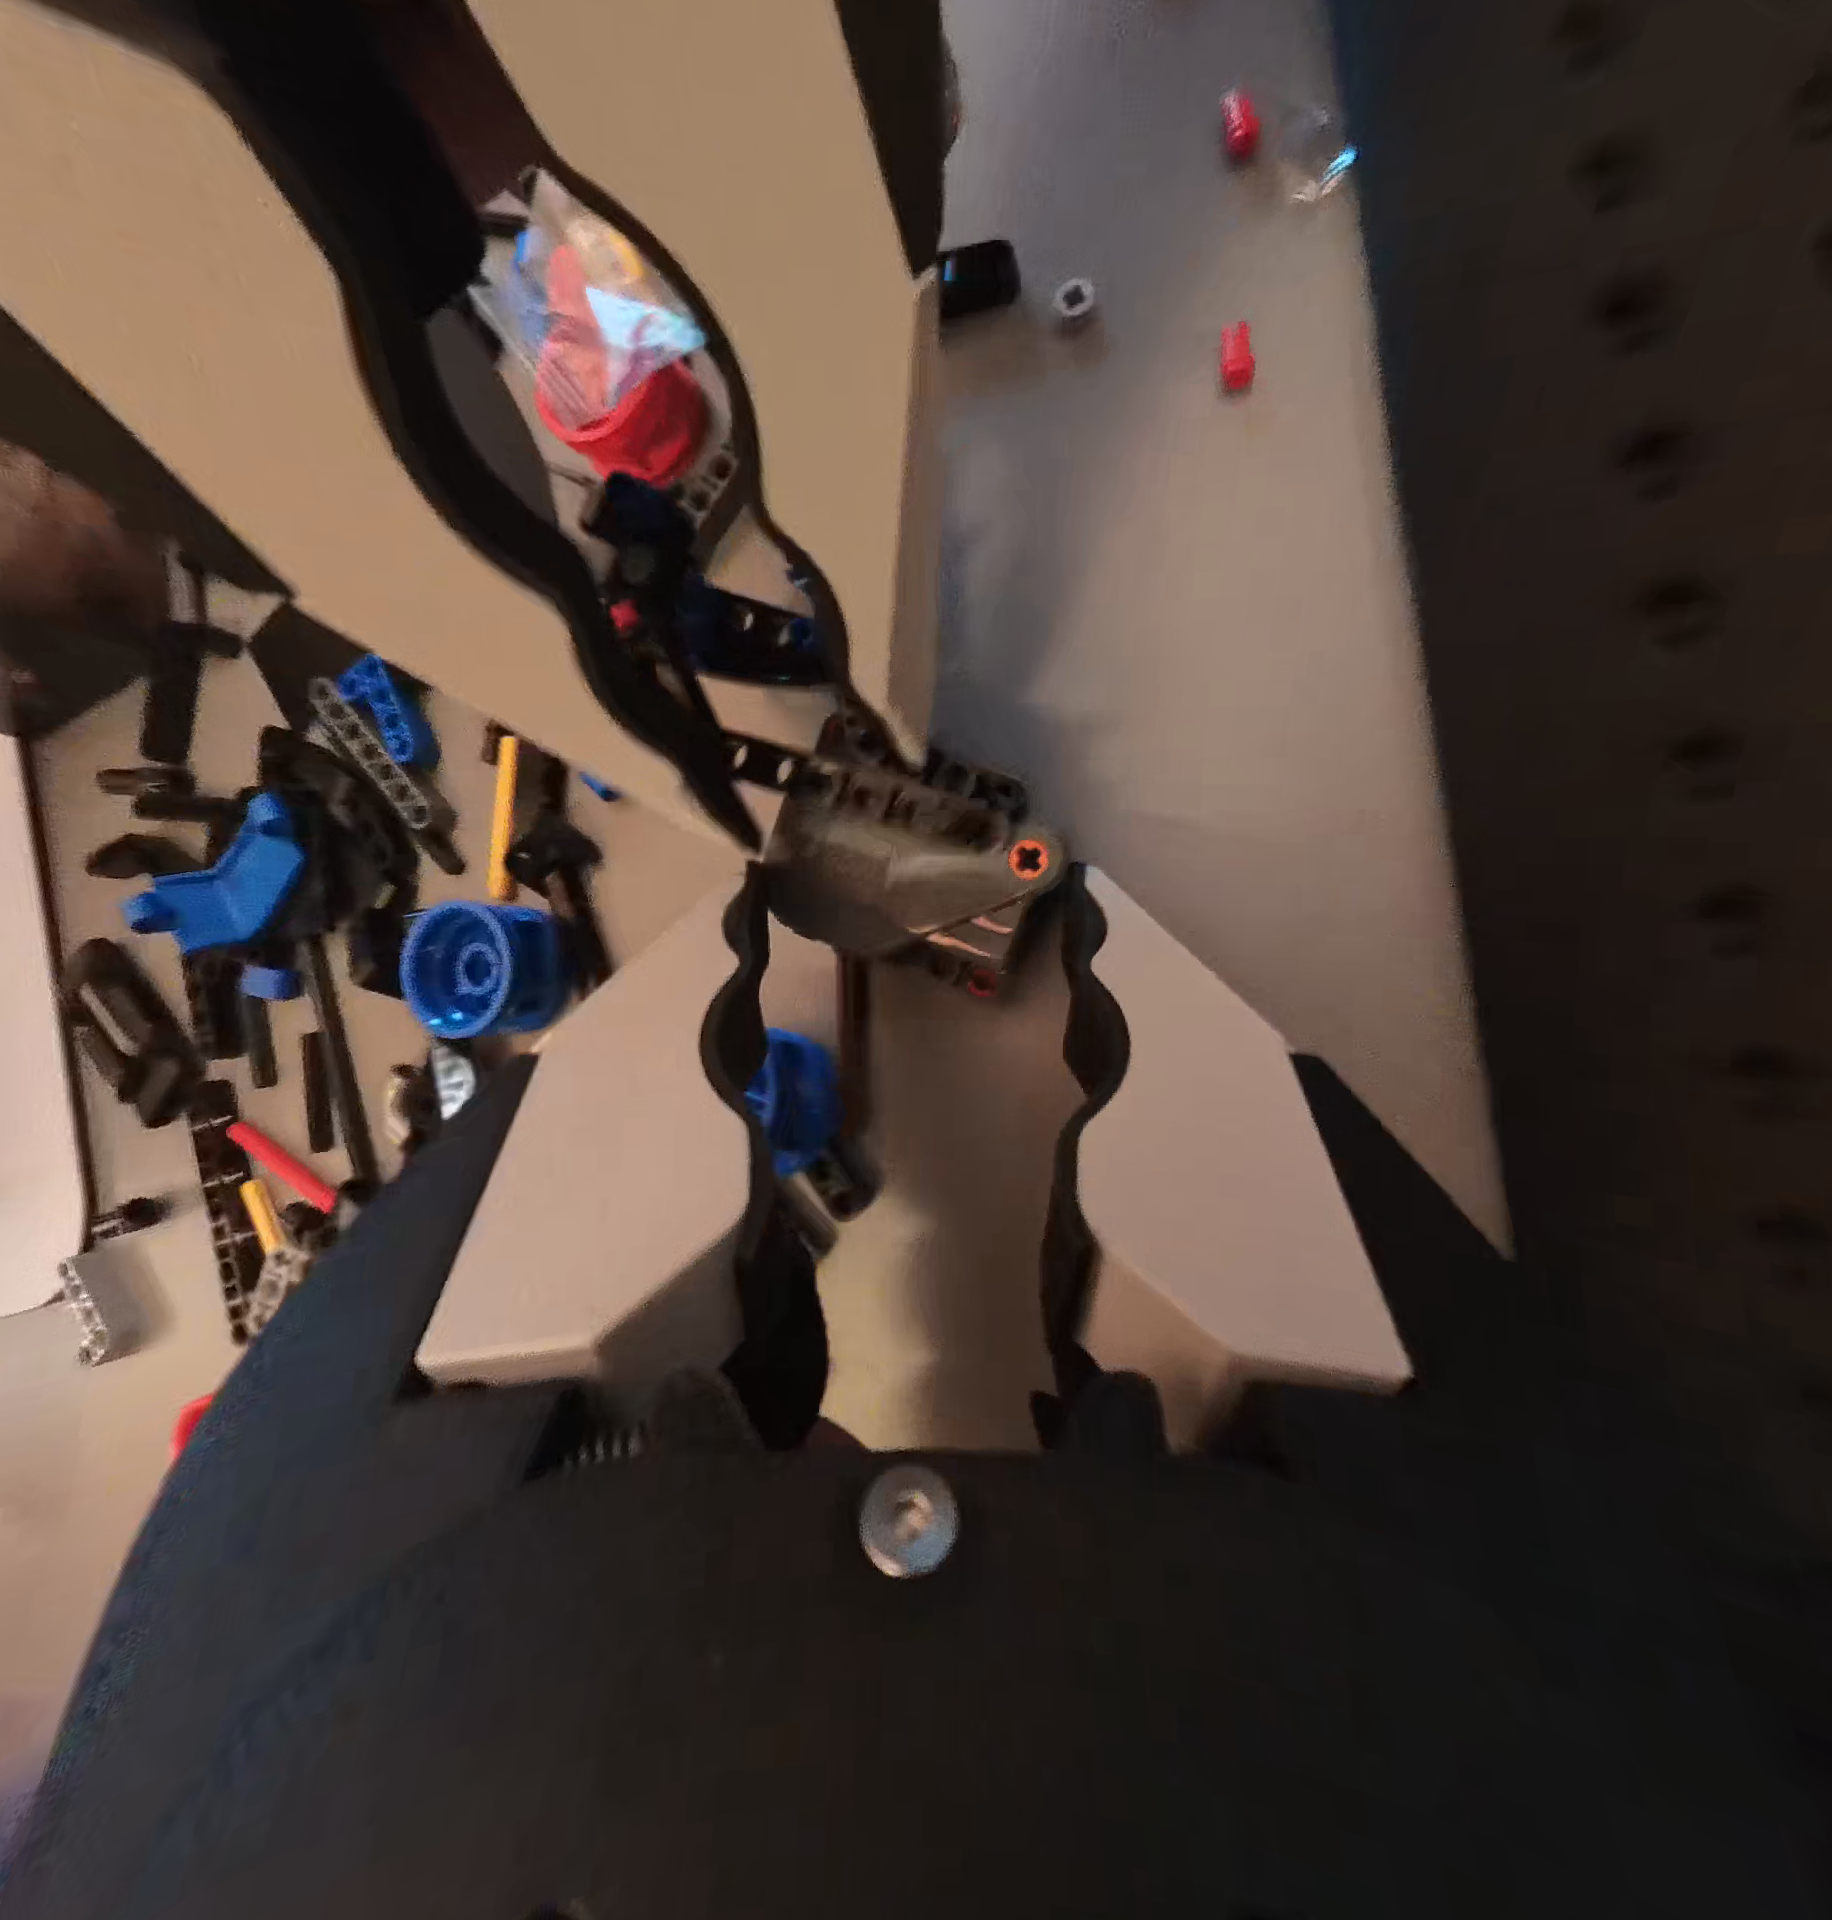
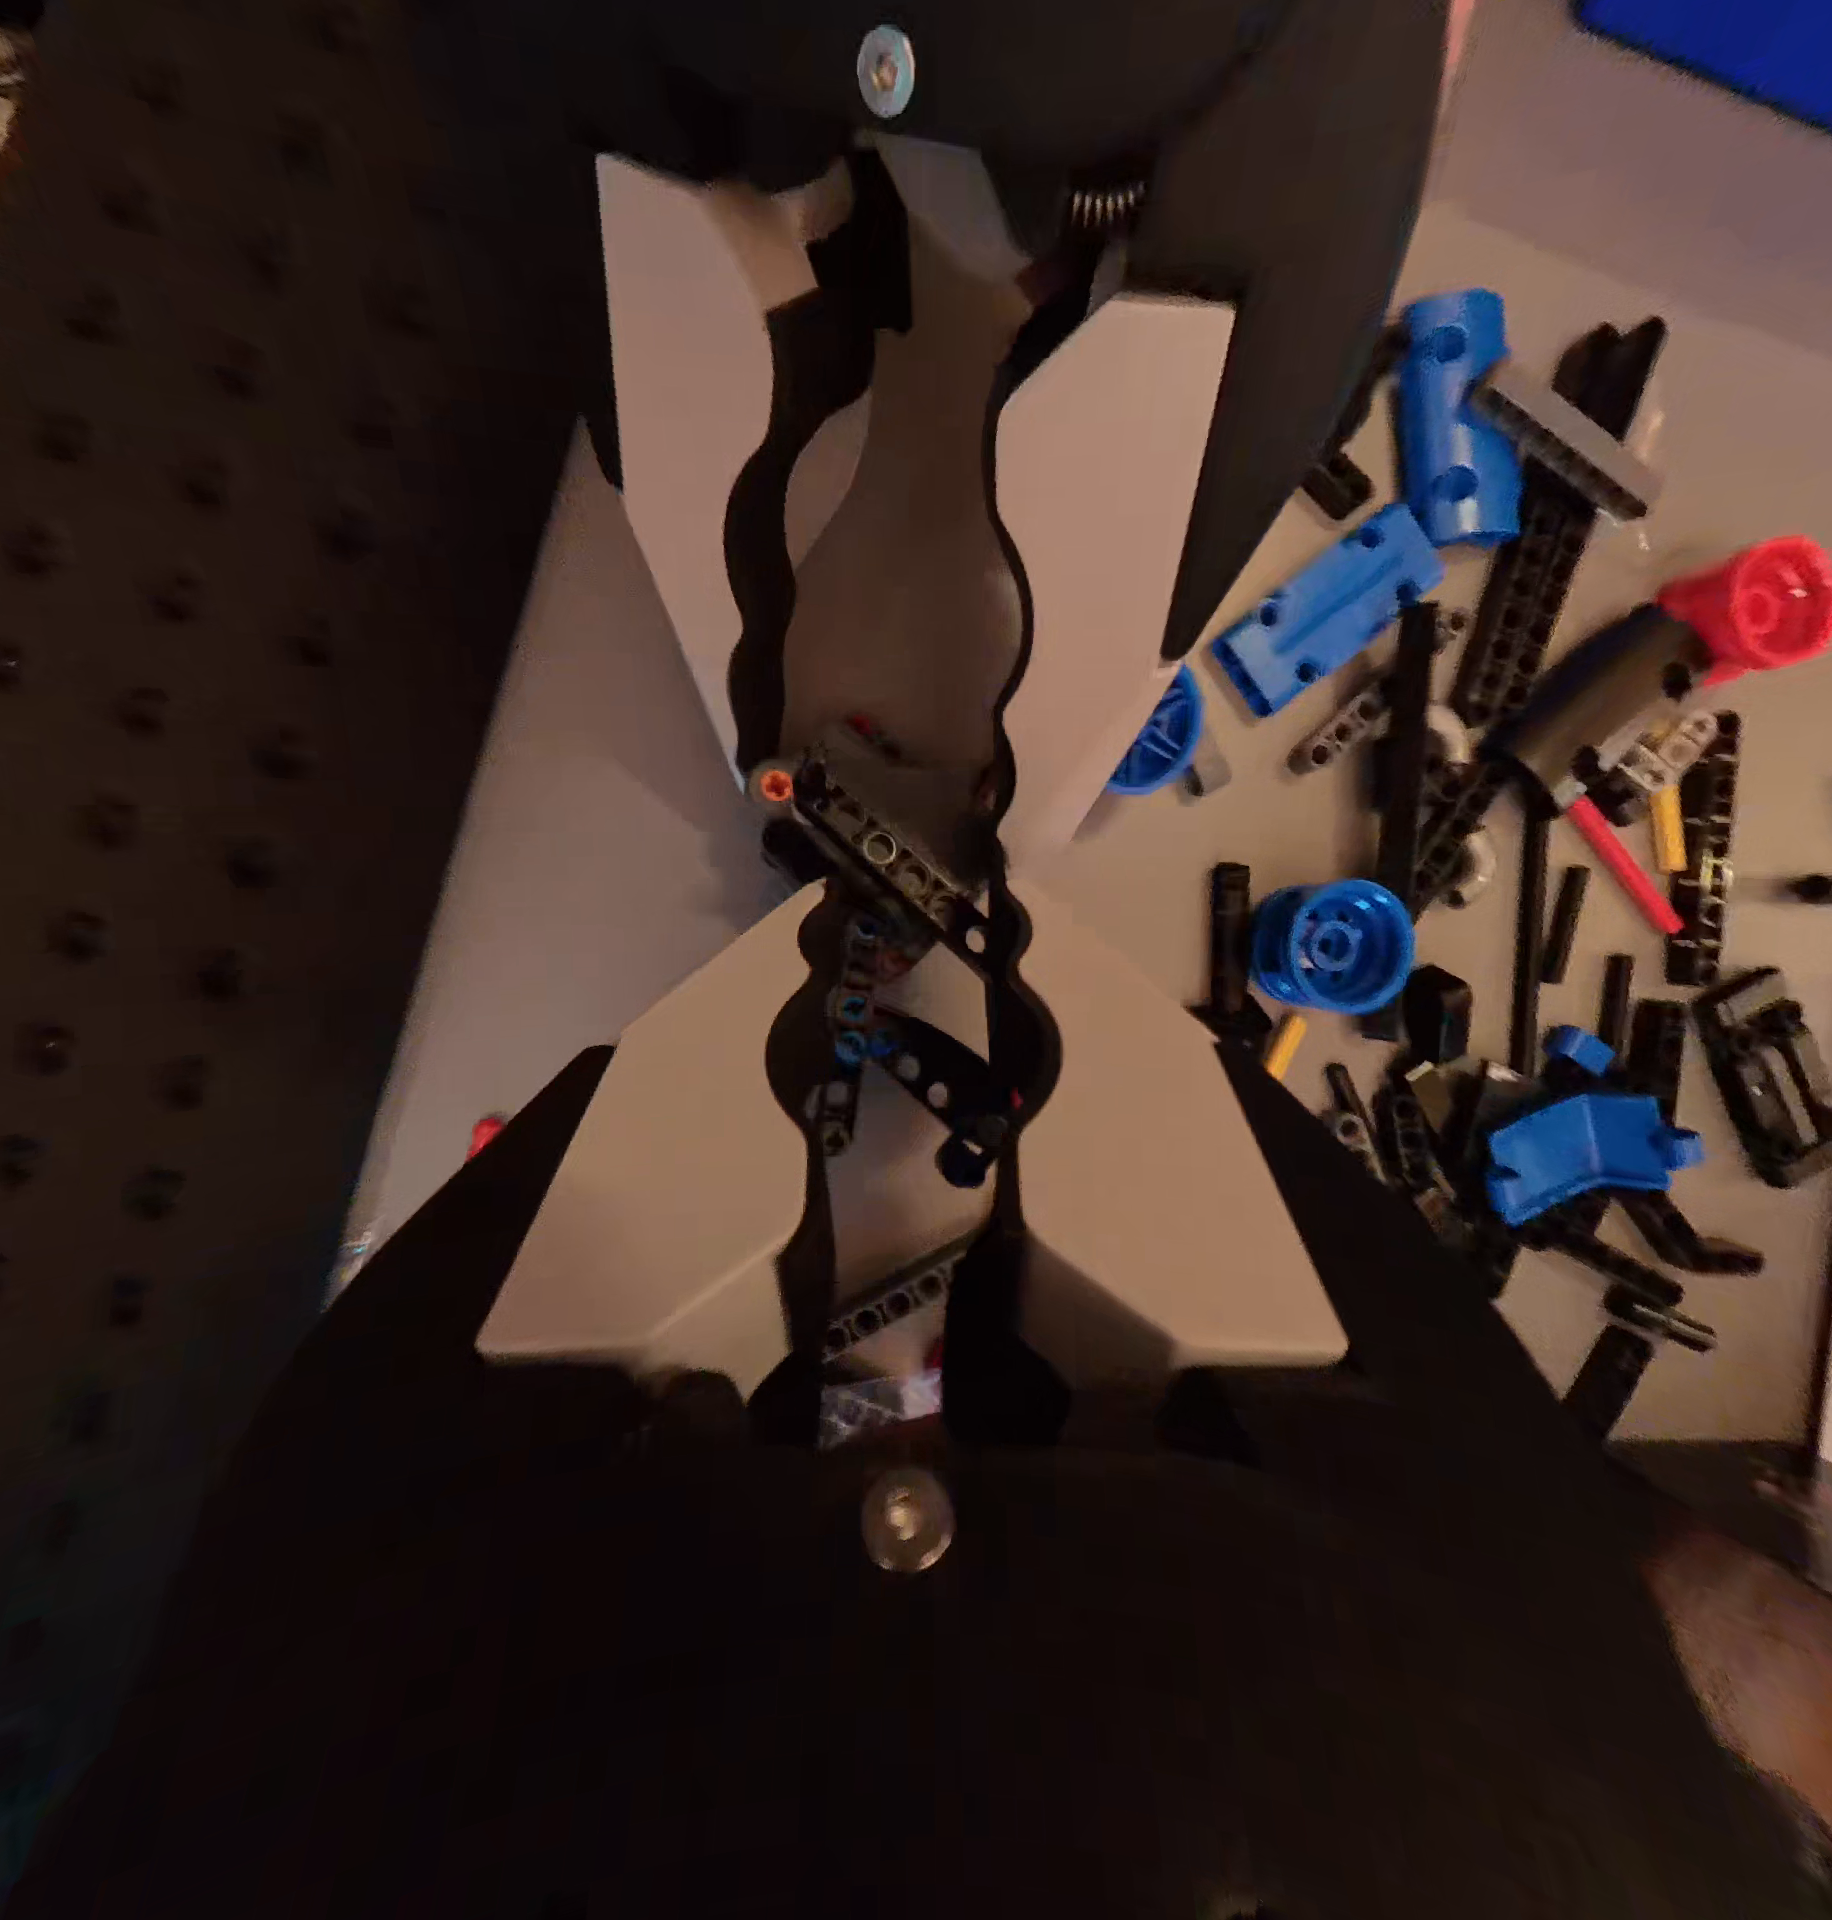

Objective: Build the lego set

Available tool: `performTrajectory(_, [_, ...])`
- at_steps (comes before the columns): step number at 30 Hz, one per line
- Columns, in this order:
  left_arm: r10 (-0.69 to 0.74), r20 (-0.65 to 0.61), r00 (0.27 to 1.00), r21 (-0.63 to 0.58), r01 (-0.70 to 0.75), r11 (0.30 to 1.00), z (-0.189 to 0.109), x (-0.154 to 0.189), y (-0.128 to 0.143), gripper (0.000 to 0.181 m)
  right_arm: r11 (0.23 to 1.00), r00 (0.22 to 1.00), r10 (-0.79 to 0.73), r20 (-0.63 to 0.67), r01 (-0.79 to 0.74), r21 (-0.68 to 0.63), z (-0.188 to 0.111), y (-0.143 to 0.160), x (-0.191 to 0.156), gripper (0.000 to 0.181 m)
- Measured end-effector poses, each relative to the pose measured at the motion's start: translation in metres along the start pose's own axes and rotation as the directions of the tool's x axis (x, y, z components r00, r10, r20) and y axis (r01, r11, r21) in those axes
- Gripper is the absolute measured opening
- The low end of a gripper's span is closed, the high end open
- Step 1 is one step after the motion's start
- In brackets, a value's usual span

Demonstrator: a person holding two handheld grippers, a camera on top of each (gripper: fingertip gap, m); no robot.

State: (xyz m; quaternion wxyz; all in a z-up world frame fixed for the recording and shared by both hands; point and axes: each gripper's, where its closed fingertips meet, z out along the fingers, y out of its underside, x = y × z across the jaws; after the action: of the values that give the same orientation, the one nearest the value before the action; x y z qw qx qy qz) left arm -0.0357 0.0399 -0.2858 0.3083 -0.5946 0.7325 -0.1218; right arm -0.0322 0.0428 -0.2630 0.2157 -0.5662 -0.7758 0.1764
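Note:
A partly built assembly hangs above the table between both grippers. It is a dark grey block (image 1: 891, 873) with an orange axle hole, joined to black holed beams (image 2: 891, 883). My left gripper (image 1: 912, 894) is shut on the grey block. My right gripper (image 2: 907, 904) is shut on the black beams, with curved black beams and blue pins lying between its fingers. The right gripper (image 1: 829, 790) reaches in from the upper left in the left wrist view. The left gripper (image 2: 876, 795) comes down from the top in the right wrist view. The fingertips of the two grippers almost touch.
Loose parts are piled on the grey table (image 1: 1151, 520): a blue wheel hub (image 2: 1327, 945), blue panels (image 2: 1577, 1153), black beams, and a red hub (image 2: 1764, 608). Red pins (image 1: 1236, 353) lie apart. A dark perforated panel (image 1: 1670, 623) borders the table. Left and right tips are no more than a few centimetres apart.

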Motion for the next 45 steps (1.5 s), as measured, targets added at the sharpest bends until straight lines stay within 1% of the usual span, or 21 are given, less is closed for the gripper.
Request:
performTrajectory(1, [-0.010,-0.003,1.000,0.004,0.010,1.000,0.000,-0.003,0.001,0.054,1.000,1.000,0.019,-0.005,-0.019,-0.005,-0.001,0.002,0.002,0.018])
performTrajectory(3, [-0.036,0.033,0.999,-0.012,0.036,0.999,-0.003,-0.011,0.009,0.058,0.998,0.998,0.055,-0.013,-0.055,-0.013,-0.001,0.007,0.004,0.011])
performTrajectory(6, [-0.126,0.014,0.992,0.067,0.124,0.990,-0.014,-0.008,0.003,0.067,0.990,0.991,0.136,-0.020,-0.135,0.045,-0.004,0.010,0.009,0.010])
performTrajectory(8, [-0.152,0.026,0.988,0.083,0.149,0.985,-0.017,-0.006,0.002,0.071,0.974,0.980,0.199,-0.020,-0.195,0.115,-0.012,0.009,0.015,0.012])
performTrajectory(10, [-0.185,0.049,0.981,0.107,0.179,0.978,-0.014,-0.005,-0.001,0.071,0.951,0.969,0.248,0.013,-0.246,0.189,-0.025,0.004,0.016,0.017])
performTrajectory(11, [-0.200,0.076,0.977,0.117,0.190,0.975,-0.012,-0.009,-0.003,0.069,0.944,0.966,0.259,0.009,-0.255,0.207,-0.030,0.004,0.018,0.018])
performTrajectory(13, [-0.227,0.073,0.971,0.144,0.215,0.966,-0.006,-0.009,-0.008,0.063,0.940,0.963,0.268,-0.018,-0.257,0.224,-0.037,0.004,0.023,0.022])
performTrajectory(14, [-0.242,0.080,0.967,0.153,0.228,0.961,-0.003,-0.011,-0.009,0.060,0.943,0.965,0.262,-0.031,-0.249,0.223,-0.039,0.003,0.023,0.022])
performTrajectory(16, [-0.232,0.078,0.970,0.117,0.222,0.968,0.004,-0.009,-0.005,0.057,0.958,0.972,0.230,-0.045,-0.218,0.188,-0.034,0.003,0.022,0.022])
performTrajectory(18, [-0.218,0.116,0.969,0.123,0.204,0.971,0.005,-0.015,-0.004,0.046,0.971,0.980,0.195,-0.039,-0.187,0.150,-0.023,0.002,0.020,0.021])
performTrajectory(19, [-0.227,0.110,0.968,0.133,0.212,0.968,0.004,-0.016,-0.005,0.038,0.974,0.983,0.183,-0.033,-0.177,0.140,-0.018,0.000,0.020,0.020])
performTrajectory(20, [-0.236,0.092,0.967,0.149,0.221,0.964,0.003,-0.015,-0.006,0.037,0.977,0.985,0.173,-0.016,-0.170,0.133,-0.013,-0.001,0.018,0.018])
performTrajectory(22, [-0.212,0.093,0.973,0.161,0.195,0.967,0.004,-0.016,-0.005,0.037,0.978,0.988,0.151,0.007,-0.151,0.142,-0.007,-0.008,0.018,0.018])
performTrajectory(23, [-0.209,0.092,0.974,0.162,0.192,0.968,0.004,-0.016,-0.005,0.037,0.982,0.991,0.132,0.015,-0.133,0.135,-0.006,-0.009,0.017,0.015])
performTrajectory(24, [-0.211,0.087,0.974,0.165,0.194,0.967,0.004,-0.016,-0.005,0.037,0.984,0.992,0.117,0.041,-0.122,0.128,-0.005,-0.010,0.013,0.007])
performTrajectory(26, [-0.211,0.080,0.974,0.176,0.195,0.965,0.005,-0.018,-0.006,0.037,0.988,0.993,0.102,0.054,-0.108,0.114,-0.006,-0.009,0.013,0.004])
performTrajectory(31, [-0.205,0.055,0.977,0.189,0.191,0.963,0.007,-0.018,-0.007,0.039,0.991,0.990,0.099,0.099,-0.107,0.084,-0.007,-0.007,0.012,0.007])
performTrajectory(34, [-0.193,0.036,0.980,0.162,0.185,0.969,0.013,-0.014,-0.005,0.050,0.995,0.987,0.093,0.134,-0.097,0.026,-0.003,-0.003,0.009,0.012])
performTrajectory(37, [-0.199,0.059,0.978,0.175,0.187,0.967,0.012,-0.018,-0.009,0.040,0.996,0.984,0.078,0.162,-0.083,0.022,-0.001,-0.003,0.007,0.005])
performTrajectory(39, [-0.210,0.076,0.975,0.178,0.194,0.965,0.013,-0.022,-0.008,0.039,0.996,0.984,0.075,0.164,-0.082,0.035,0.000,-0.004,0.008,0.005])
performTrajectory(45, [-0.215,0.047,0.976,0.198,0.202,0.959,0.015,-0.021,-0.011,0.039,0.997,0.978,0.046,0.204,-0.058,0.052,-0.002,-0.003,0.002,0.005])
